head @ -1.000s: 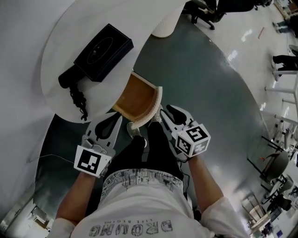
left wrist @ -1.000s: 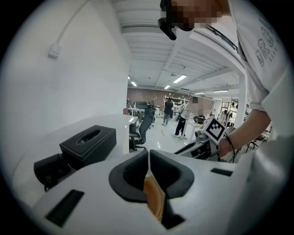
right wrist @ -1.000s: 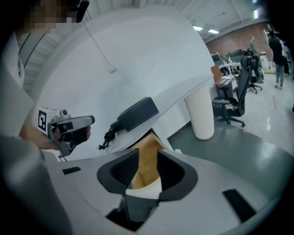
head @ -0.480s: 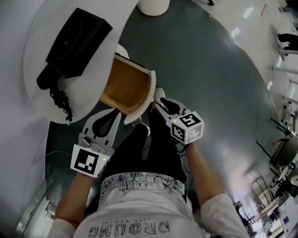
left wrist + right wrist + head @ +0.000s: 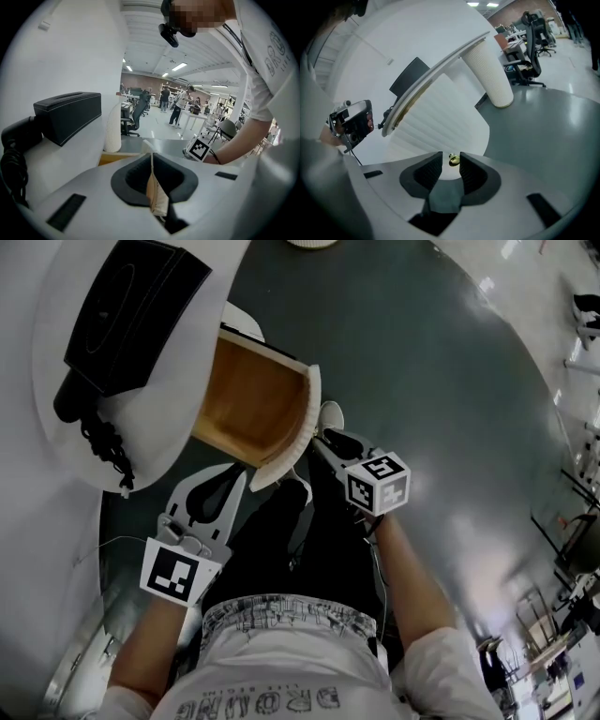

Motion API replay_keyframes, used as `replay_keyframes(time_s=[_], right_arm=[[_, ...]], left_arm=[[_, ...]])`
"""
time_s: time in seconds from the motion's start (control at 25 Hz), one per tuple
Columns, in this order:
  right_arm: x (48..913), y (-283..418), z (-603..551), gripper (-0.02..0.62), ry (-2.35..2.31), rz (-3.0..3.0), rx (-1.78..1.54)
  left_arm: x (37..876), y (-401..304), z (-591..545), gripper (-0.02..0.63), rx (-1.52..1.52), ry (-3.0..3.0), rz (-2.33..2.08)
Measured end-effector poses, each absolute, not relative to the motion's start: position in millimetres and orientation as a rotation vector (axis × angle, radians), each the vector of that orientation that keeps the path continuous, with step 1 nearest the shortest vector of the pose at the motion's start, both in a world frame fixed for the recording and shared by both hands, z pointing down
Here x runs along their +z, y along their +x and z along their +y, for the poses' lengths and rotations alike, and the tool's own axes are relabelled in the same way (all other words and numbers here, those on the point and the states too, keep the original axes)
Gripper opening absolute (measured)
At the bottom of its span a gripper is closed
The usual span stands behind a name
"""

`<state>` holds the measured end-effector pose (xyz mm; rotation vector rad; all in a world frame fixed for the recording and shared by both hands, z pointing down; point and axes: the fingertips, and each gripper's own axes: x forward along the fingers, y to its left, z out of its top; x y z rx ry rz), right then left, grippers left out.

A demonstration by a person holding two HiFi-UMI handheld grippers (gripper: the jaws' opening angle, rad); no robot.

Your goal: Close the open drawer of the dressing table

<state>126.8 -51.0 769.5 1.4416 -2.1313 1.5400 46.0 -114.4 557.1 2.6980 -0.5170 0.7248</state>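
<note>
Slippage is the risk: the drawer (image 5: 248,409) juts open under the desk (image 5: 178,381), its small knob (image 5: 453,160) between the parted jaws of the right hand-held gripper (image 5: 451,156), which have just been closing, so an off-centre push may jam it askew; the left hand-held gripper (image 5: 151,161) is closed.

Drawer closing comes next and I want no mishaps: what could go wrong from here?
1. The right tongs have just been closing with the small knob between them, not yet gripped; a push might slip off it.
2. The left tongs sit by the end of the drawer front, so they might get pinched against the table as it shuts.
</note>
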Motion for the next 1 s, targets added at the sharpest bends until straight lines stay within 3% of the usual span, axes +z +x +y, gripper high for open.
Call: replay_keyframes(time_s=[1.0], right_arm=[[788.0, 109.7, -72.4, 0.109, 1.353, -2.199, 1.602]], left_arm=[[569.8, 10.6, -122.2, 0.032, 0.737, 2.678, -0.6]])
